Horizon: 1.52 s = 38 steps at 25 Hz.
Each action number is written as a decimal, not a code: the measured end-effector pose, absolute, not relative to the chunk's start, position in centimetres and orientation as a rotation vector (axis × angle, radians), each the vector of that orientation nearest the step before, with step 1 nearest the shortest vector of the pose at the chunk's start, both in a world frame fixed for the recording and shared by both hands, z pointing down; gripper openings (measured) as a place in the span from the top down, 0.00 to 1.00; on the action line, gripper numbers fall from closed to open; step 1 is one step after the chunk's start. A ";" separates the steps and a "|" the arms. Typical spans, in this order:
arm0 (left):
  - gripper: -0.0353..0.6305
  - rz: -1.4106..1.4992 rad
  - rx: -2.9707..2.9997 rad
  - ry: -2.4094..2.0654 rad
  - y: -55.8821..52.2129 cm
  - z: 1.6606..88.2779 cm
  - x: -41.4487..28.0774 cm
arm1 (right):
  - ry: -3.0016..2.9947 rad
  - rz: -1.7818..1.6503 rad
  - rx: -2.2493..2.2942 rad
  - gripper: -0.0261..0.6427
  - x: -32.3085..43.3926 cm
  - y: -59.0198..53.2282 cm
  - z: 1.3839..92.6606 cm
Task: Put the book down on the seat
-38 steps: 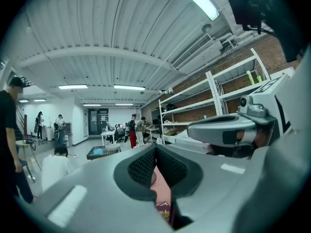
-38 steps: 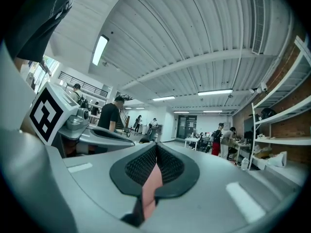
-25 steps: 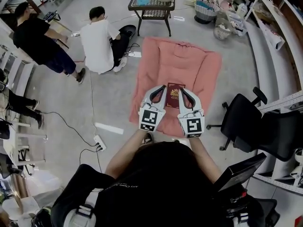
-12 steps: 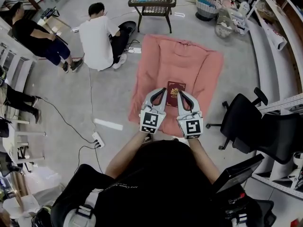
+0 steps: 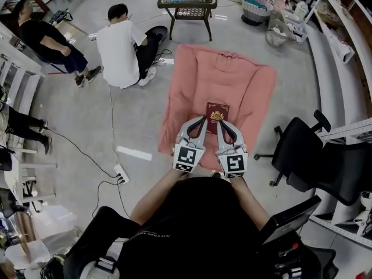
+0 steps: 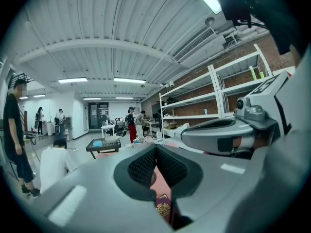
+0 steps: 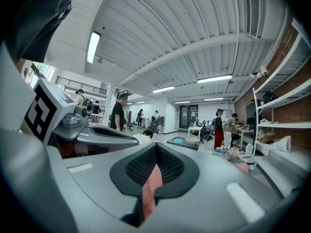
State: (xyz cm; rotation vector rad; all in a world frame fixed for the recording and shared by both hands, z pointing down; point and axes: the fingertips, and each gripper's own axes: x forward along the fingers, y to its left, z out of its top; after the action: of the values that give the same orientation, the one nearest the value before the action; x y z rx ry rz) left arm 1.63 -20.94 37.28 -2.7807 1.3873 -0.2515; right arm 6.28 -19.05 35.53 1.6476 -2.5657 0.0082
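A dark red book (image 5: 217,112) with a gold emblem lies flat on the pink seat cushion (image 5: 197,80) spread on the floor. My left gripper (image 5: 202,121) and right gripper (image 5: 221,124) hover side by side just at the book's near edge, both shut with nothing in them. In the left gripper view the jaws of the left gripper (image 6: 156,152) are pressed together, and a strip of the book (image 6: 164,207) shows below them. In the right gripper view the right gripper (image 7: 156,152) is likewise closed, with only pink cushion (image 7: 150,188) showing through the slit.
A black wicker table (image 5: 187,2) stands beyond the cushion. A person in a white shirt (image 5: 119,45) sits on the floor at its left, another in black (image 5: 49,39) further left. A black office chair (image 5: 302,150) is at the right, a power strip (image 5: 121,172) at the left.
Both grippers have drawn back toward me, uncovering more of the book. The book stays lying on the cushion.
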 end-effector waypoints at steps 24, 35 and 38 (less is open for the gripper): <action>0.95 -0.268 -2.776 1.396 -22.2 37.8 -0.2 | -2.546 0.002 1.587 0.94 5.1 -19.7 36.4; 0.95 -0.267 -2.775 1.395 -22.1 37.7 0.5 | -2.528 0.006 1.586 0.94 5.7 -19.9 36.8; 0.95 -0.276 -2.780 1.390 -21.8 38.0 0.7 | -2.525 0.007 1.588 0.94 6.0 -19.8 36.9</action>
State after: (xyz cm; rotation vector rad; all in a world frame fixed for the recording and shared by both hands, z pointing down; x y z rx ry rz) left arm 0.70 -21.79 38.01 -2.7799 1.3899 -0.2760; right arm 6.00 -19.80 36.89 1.5881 -2.5247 0.0066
